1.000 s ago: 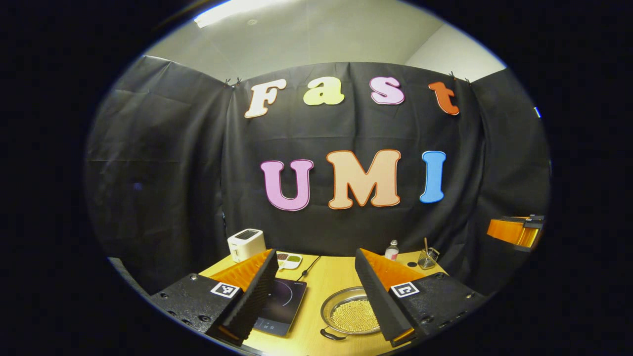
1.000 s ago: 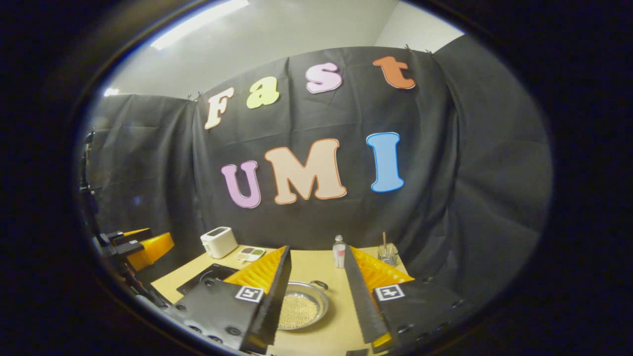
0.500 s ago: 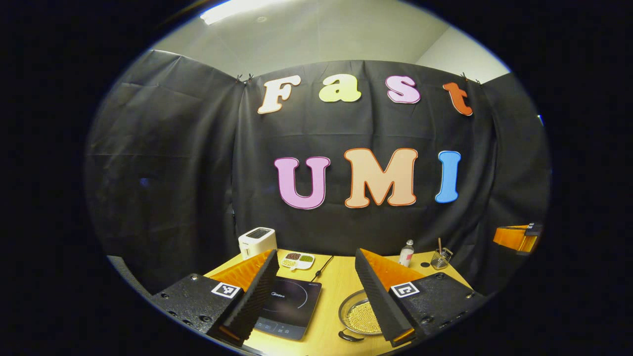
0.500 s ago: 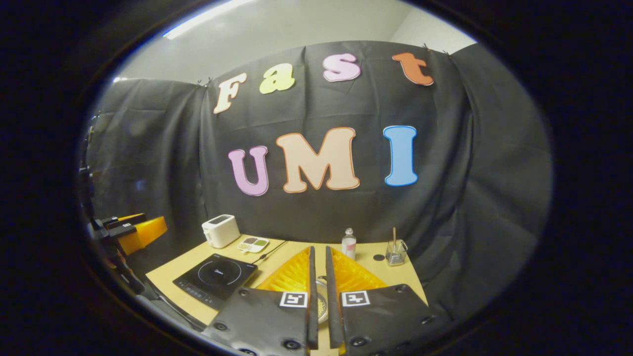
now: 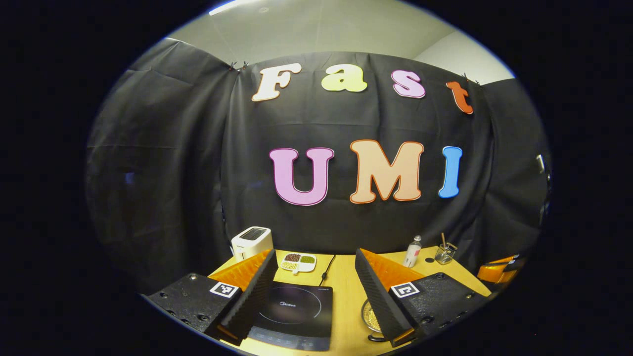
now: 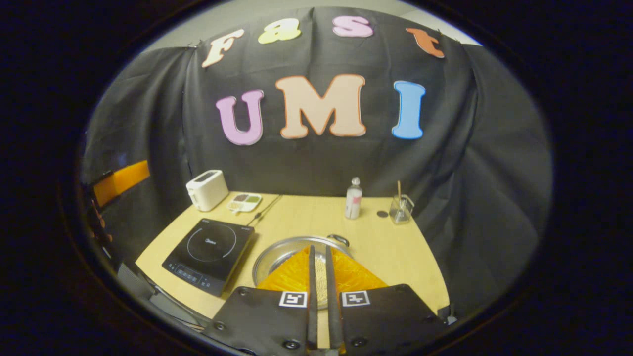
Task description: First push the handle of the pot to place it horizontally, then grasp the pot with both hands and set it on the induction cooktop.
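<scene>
The pot (image 6: pixel 296 252) sits on the table (image 6: pixel 395 252), not yet on the cooktop (image 6: pixel 210 252) to its left. The right gripper (image 6: pixel 319 257) is squeezed together, holding nothing, just above the pot. The left gripper (image 5: pixel 314 291) is open over the cooktop. Pushing the handle (image 6: pixel 339 240) and lifting look left to do.

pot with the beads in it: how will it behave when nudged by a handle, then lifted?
The pot is shallow, wide and metal, so it will probably slide and pivot on the smooth table, not tip. The small beads filling it add weight and may roll or spill unless it stays level.
</scene>
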`<state>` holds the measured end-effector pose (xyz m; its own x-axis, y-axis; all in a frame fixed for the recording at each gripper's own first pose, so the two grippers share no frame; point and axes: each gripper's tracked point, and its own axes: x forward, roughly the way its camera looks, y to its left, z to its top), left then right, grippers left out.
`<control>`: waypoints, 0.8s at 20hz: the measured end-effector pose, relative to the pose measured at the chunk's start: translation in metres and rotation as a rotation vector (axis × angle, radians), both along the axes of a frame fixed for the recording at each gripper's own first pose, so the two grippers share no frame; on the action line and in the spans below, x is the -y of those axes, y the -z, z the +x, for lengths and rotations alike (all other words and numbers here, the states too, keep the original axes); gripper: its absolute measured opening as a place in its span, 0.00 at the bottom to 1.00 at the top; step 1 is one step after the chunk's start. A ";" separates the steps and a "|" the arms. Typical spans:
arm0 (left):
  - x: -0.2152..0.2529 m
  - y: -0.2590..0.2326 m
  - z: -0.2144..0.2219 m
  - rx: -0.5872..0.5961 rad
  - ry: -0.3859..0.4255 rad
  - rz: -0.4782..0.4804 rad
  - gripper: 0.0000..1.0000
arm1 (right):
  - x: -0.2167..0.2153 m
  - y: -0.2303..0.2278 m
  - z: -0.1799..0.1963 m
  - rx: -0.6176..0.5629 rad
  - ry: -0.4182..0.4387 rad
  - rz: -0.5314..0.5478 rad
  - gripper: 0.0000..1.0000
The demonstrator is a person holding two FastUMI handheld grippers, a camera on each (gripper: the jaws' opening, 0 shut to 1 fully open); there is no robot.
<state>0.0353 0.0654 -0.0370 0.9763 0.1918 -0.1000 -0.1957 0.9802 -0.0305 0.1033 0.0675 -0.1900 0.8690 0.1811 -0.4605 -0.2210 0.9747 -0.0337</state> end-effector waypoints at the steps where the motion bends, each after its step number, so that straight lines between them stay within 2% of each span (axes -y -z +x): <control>1: -0.006 0.003 0.004 -0.003 0.011 0.001 0.96 | -0.005 0.015 -0.004 -0.051 0.020 -0.005 0.00; 2: -0.011 0.006 0.007 -0.004 0.022 0.000 0.93 | -0.009 0.030 -0.007 -0.104 0.034 -0.004 0.11; 5: -0.027 0.016 0.015 -0.018 0.045 -0.002 0.93 | -0.019 0.078 -0.021 -0.274 0.066 0.014 0.11; 6: -0.032 0.019 0.017 -0.023 0.051 0.000 0.96 | -0.019 0.091 -0.027 -0.326 0.084 0.017 0.00; 7: -0.035 0.023 0.018 -0.029 0.055 0.002 0.96 | -0.019 0.103 -0.033 -0.382 0.104 0.022 0.11; 9: -0.044 0.029 0.019 -0.037 0.060 -0.003 0.96 | -0.021 0.132 -0.047 -0.502 0.144 0.040 0.12; 10: -0.047 0.031 0.020 -0.040 0.067 -0.012 0.93 | -0.020 0.145 -0.054 -0.558 0.166 0.049 0.00; 11: -0.050 0.036 0.021 -0.044 0.070 -0.021 0.93 | -0.022 0.158 -0.060 -0.610 0.184 0.061 0.00; 12: -0.052 0.040 0.020 -0.048 0.070 -0.027 0.93 | -0.026 0.169 -0.064 -0.656 0.196 0.072 0.12; 13: -0.057 0.042 0.020 -0.052 0.067 -0.029 0.96 | -0.028 0.180 -0.068 -0.699 0.206 0.075 0.12; 16: -0.068 0.050 0.016 -0.066 0.054 -0.029 0.96 | -0.025 0.209 -0.074 -0.787 0.234 0.044 0.11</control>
